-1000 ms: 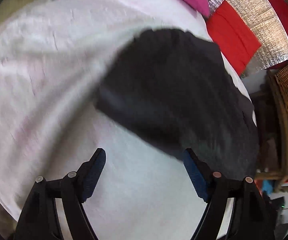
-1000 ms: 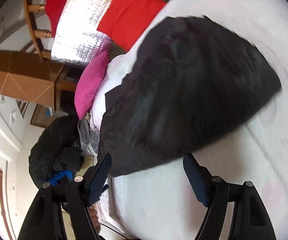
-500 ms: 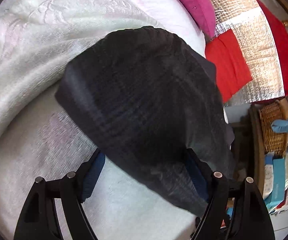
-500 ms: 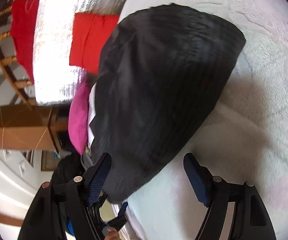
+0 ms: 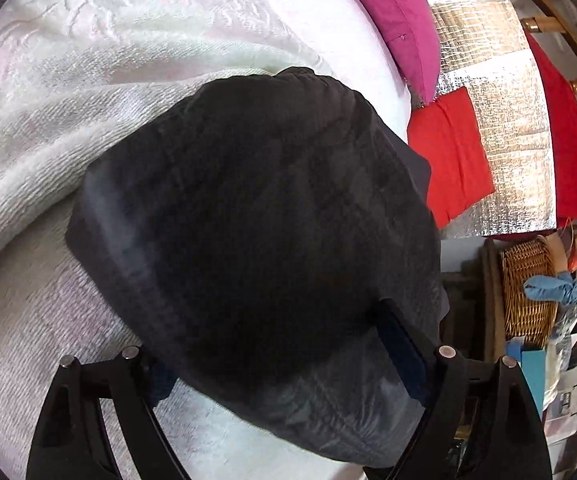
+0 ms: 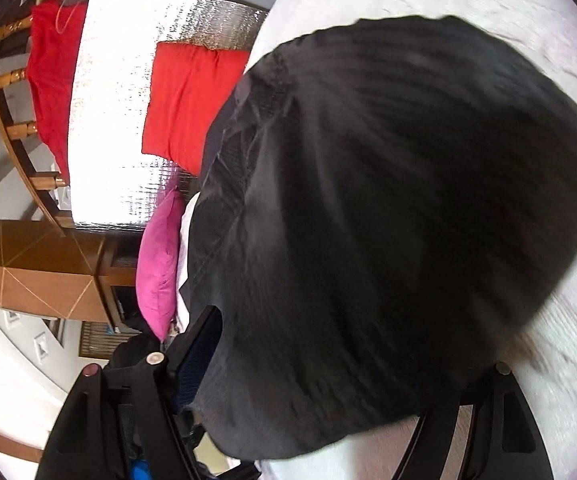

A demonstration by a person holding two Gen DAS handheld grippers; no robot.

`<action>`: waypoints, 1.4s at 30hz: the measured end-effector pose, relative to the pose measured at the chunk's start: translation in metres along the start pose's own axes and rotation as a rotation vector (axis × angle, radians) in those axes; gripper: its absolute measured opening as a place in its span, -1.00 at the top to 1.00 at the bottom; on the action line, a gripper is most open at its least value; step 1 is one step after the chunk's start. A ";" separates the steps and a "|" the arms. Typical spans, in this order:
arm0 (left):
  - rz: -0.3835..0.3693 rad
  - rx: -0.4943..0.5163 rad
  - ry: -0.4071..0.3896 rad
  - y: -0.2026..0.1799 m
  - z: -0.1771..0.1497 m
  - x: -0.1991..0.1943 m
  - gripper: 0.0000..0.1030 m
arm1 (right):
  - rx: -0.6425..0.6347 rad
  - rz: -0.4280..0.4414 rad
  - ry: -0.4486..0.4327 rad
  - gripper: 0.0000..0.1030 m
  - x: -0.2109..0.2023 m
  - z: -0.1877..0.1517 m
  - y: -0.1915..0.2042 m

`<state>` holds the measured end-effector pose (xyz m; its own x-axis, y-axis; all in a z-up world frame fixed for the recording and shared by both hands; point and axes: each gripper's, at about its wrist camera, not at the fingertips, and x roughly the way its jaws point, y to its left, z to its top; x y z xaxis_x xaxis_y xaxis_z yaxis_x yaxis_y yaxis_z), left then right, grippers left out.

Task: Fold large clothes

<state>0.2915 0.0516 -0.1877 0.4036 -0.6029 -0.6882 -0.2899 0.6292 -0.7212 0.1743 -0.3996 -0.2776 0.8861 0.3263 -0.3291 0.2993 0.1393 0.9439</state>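
Lying on the bed [image 5: 88, 92], which has a white textured cover, a black garment [image 5: 256, 232] fills the middle of both wrist views. It looks folded into a thick, rounded bundle, with a thinner dark layer showing at its lower edge. In the left wrist view the left gripper [image 5: 288, 364] reaches over the near edge of the garment: the cloth lies between its two black arms and hides most of the left blue pad, while the right blue pad [image 5: 402, 354] shows just beside the fabric. The jaws of this gripper are opening, with the garment between them, and they do not seem to press on it. In the right wrist view the right gripper [image 6: 336, 364] stands at the other side of the same garment [image 6: 388, 208]. Its left blue pad [image 6: 196, 364] is visible just at the cloth edge, but the right finger is covered by the fabric and the picture is blurred there, so I cannot tell for sure if the pads touch; the jaws stand wide apart around the bundle. Beyond the bed there are a pink pillow [image 5: 392, 20], a red cushion [image 5: 448, 156] against a shiny silver sheet [image 5: 504, 128], and a wicker basket [image 5: 528, 288] at the side.
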 end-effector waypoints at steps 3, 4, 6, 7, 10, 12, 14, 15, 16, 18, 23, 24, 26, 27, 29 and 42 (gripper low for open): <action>-0.039 -0.027 0.009 0.002 0.009 0.005 -0.72 | -0.003 0.013 -0.041 -0.55 0.005 0.007 0.003; -0.047 -0.032 0.010 0.002 0.009 0.006 -0.71 | -0.008 0.016 -0.055 -0.55 0.008 0.008 0.005; -0.055 -0.047 0.004 0.002 0.008 0.005 -0.50 | -0.031 0.012 -0.075 -0.53 0.008 0.009 0.008; -0.042 -0.049 -0.002 0.003 0.010 0.006 -0.41 | -0.037 -0.001 -0.080 -0.47 0.008 0.009 0.009; -0.017 -0.020 -0.010 0.003 0.008 0.006 -0.13 | -0.051 -0.036 -0.090 -0.14 0.005 0.008 0.008; -0.004 0.008 -0.021 0.004 0.003 -0.001 0.07 | -0.058 -0.051 -0.087 -0.02 0.006 0.008 0.009; 0.011 0.033 -0.029 0.000 0.001 -0.002 0.21 | -0.070 -0.057 -0.086 0.08 0.004 0.008 0.011; 0.020 0.053 -0.036 -0.001 -0.001 -0.005 0.29 | -0.083 -0.060 -0.089 0.16 0.002 0.007 0.012; 0.026 0.072 -0.046 -0.004 -0.003 -0.008 0.31 | -0.109 -0.066 -0.094 0.20 0.000 0.006 0.016; 0.032 0.095 -0.060 -0.009 -0.007 -0.013 0.39 | -0.156 -0.083 -0.103 0.23 -0.003 0.003 0.023; 0.062 0.130 -0.067 -0.010 -0.026 -0.026 0.41 | -0.193 -0.077 -0.094 0.27 -0.018 0.000 0.025; 0.069 0.136 -0.067 -0.011 -0.027 -0.025 0.41 | -0.201 -0.080 -0.090 0.27 -0.022 0.001 0.024; 0.075 0.141 -0.067 -0.009 -0.031 -0.029 0.41 | -0.220 -0.085 -0.080 0.28 -0.029 -0.002 0.024; 0.074 0.143 -0.067 -0.008 -0.035 -0.032 0.41 | -0.226 -0.088 -0.071 0.28 -0.034 -0.004 0.022; 0.072 0.139 -0.063 -0.002 -0.042 -0.038 0.41 | -0.229 -0.088 -0.053 0.28 -0.044 -0.009 0.018; 0.075 0.190 -0.080 0.031 -0.101 -0.076 0.32 | -0.250 -0.082 -0.034 0.28 -0.115 -0.069 -0.018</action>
<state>0.1647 0.0673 -0.1658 0.4567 -0.5146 -0.7257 -0.1562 0.7567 -0.6349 0.0426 -0.3752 -0.2587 0.8754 0.2734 -0.3987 0.2772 0.3918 0.8773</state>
